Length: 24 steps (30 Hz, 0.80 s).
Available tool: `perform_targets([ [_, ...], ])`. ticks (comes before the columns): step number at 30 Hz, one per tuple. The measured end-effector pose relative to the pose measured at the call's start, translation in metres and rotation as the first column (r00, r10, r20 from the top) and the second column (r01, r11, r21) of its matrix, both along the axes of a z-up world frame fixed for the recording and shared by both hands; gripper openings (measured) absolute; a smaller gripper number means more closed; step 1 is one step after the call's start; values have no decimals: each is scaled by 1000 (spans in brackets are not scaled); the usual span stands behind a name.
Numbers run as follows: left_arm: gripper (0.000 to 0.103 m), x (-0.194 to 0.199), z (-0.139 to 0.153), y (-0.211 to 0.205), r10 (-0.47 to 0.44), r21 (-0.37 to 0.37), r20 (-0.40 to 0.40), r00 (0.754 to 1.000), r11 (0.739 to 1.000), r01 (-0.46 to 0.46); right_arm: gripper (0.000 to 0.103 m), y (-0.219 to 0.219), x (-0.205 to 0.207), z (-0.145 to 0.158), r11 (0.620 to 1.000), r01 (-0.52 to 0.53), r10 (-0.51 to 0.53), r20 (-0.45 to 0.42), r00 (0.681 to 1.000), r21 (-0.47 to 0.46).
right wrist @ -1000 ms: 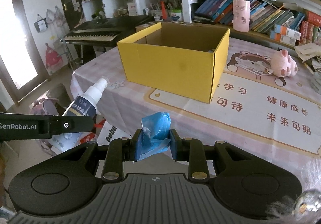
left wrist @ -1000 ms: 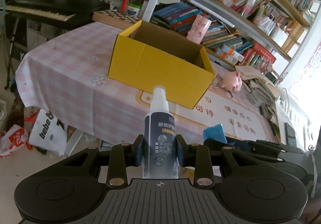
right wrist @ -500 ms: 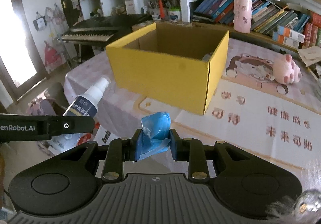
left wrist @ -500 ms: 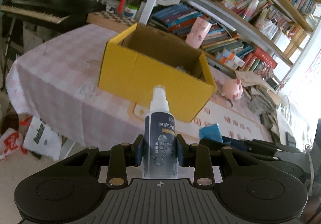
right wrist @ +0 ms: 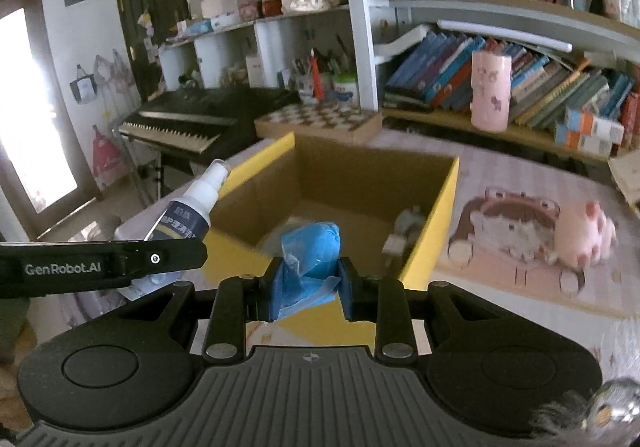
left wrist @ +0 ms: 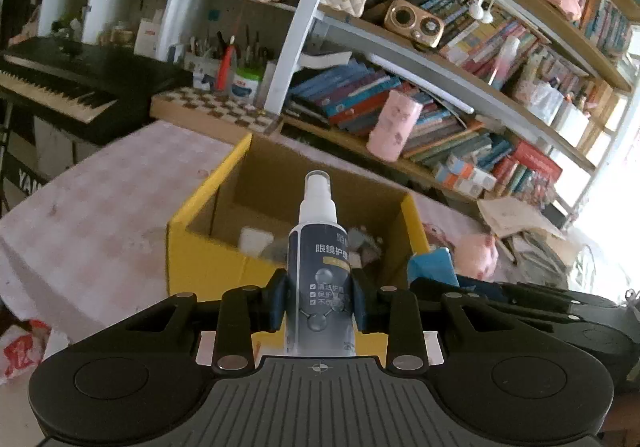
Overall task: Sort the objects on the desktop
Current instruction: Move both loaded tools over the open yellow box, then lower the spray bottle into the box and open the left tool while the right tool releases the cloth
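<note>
We see the spray bottle (left wrist: 320, 267) standing upright between our left gripper (left wrist: 319, 303) pads, its long axis vertical in the left wrist view and its white nozzle pointing up toward the shelves; in the right wrist view it leans with the nozzle up and to the right. The left jaws are clenched on the bottle's dark lower body. Our right gripper (right wrist: 307, 289) is clamped tight on a crumpled blue packet (right wrist: 310, 259), which bulges above the pads. Both items hang over the near edge of the open yellow box (left wrist: 208, 267) on the pink checked table (left wrist: 100, 215). Things lying inside the box are blurred and partly hidden behind the bottle, so we cannot identify them. The bottle's base is cut off by the gripper body.
</note>
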<state>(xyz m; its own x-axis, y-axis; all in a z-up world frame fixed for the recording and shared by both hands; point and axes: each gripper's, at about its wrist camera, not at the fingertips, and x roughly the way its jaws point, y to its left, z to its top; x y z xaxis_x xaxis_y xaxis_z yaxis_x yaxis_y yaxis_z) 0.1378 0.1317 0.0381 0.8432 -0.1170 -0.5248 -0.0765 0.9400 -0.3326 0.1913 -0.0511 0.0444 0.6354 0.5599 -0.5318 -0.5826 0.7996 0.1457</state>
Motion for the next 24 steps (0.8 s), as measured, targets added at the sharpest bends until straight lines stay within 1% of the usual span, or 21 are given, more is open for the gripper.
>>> perform_targets([
  [4, 31, 24, 3, 1, 8, 18, 7, 1000, 1000, -8, 25, 5, 27, 4, 1000, -12, 12, 14, 1000, -3],
  [7, 31, 41, 1, 1, 9, 38, -3, 1000, 999, -9, 25, 9, 45, 2, 999, -24, 25, 15, 1000, -21],
  [12, 31, 67, -8, -2, 23, 77, -49, 999, 997, -19, 25, 17, 70, -11, 998, -42, 41, -12, 999, -51],
  [13, 31, 72, -11, -3, 21, 82, -60, 998, 996, -16, 25, 20, 78, -17, 996, -53, 51, -24, 998, -69],
  [14, 31, 76, -14, -4, 19, 86, -68, 997, 996, -13, 25, 20, 78, -17, 996, -53, 51, -24, 998, -69],
  [19, 31, 96, -25, -12, -5, 133, -120, 993, 991, 21, 25, 27, 97, -31, 990, -83, 77, -57, 995, -113],
  [24, 31, 111, -40, -17, -26, 162, -184, 983, 985, 56, 25, 32, 115, -41, 981, -115, 103, -80, 991, -159],
])
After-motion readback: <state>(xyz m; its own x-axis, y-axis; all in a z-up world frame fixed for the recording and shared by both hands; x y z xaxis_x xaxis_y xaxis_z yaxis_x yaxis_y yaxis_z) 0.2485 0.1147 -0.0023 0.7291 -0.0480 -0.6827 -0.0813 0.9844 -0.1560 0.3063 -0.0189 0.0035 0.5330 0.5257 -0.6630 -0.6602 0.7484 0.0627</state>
